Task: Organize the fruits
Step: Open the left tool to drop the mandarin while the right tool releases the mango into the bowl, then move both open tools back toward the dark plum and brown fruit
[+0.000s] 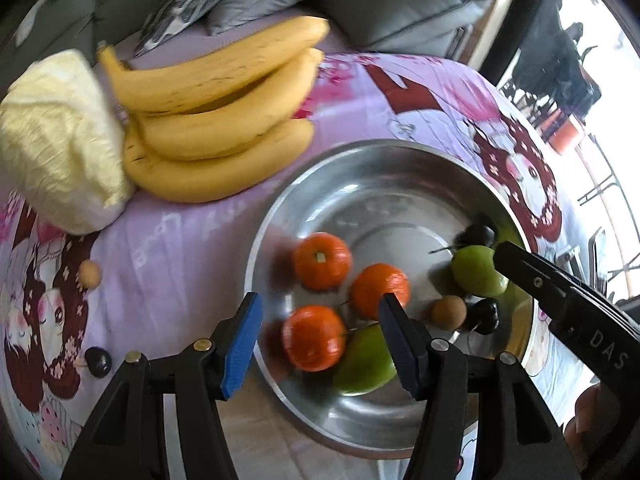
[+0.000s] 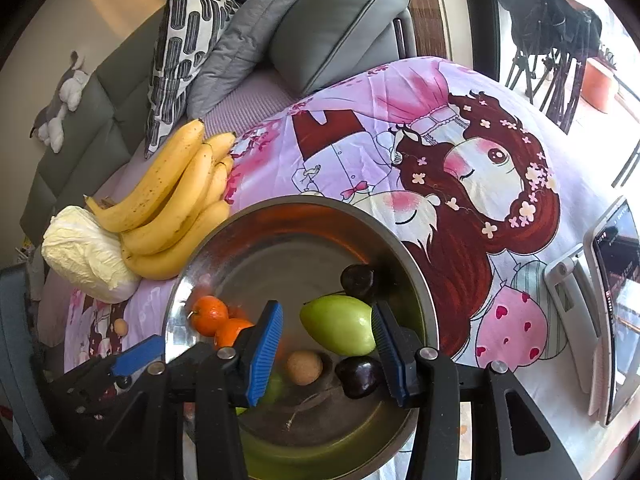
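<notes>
Both grippers hover over the round stainless-steel bowl (image 1: 360, 160), each with fingers spread wide and holding nothing: left gripper (image 1: 320, 340), right gripper (image 2: 326, 354). Three orange tangerines (image 1: 322, 260) and green mangoes (image 2: 340, 330) lie inside. The right gripper's body reads "DAS".

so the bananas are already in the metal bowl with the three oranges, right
No. The bananas lie on the cloth outside the metal bowl, beside the cabbage. The left wrist view shows it. The three oranges are in the bowl, as you said.
</notes>
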Demonstrator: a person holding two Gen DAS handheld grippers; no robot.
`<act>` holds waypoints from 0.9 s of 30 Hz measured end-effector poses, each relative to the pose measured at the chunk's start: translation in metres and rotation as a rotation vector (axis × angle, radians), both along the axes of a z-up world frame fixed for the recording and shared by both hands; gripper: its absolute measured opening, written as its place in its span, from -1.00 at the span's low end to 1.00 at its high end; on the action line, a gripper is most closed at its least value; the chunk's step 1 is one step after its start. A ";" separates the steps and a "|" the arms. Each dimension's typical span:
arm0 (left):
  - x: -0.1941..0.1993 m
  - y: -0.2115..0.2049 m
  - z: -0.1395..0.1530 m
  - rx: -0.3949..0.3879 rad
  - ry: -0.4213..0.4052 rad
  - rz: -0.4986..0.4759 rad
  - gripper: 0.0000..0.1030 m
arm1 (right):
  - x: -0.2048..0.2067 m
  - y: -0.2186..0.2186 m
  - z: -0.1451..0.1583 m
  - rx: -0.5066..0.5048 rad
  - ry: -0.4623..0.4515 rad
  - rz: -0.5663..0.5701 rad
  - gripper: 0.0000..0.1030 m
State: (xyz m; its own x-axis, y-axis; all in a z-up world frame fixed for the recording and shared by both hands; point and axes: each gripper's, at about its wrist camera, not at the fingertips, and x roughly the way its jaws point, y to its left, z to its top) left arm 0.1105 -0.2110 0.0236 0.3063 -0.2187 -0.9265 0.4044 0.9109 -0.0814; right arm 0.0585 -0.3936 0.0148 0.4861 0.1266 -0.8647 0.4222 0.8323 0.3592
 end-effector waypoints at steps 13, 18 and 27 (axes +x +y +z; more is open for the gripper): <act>0.008 0.049 -0.007 -0.004 0.038 0.150 0.41 | 0.003 0.014 -0.004 -0.037 0.030 0.050 0.60; 0.011 0.056 -0.010 -0.037 0.050 0.190 0.59 | 0.005 0.021 -0.005 -0.080 0.032 0.070 0.90; 0.009 0.080 -0.010 -0.030 0.030 0.252 0.87 | 0.006 0.028 -0.005 -0.114 0.028 0.093 1.00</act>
State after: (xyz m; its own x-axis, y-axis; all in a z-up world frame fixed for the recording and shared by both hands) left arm 0.1198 -0.1315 0.0132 0.3269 -0.1669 -0.9302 0.1615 0.9797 -0.1190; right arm 0.0645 -0.3660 0.0095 0.4519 0.0704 -0.8893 0.3496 0.9031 0.2492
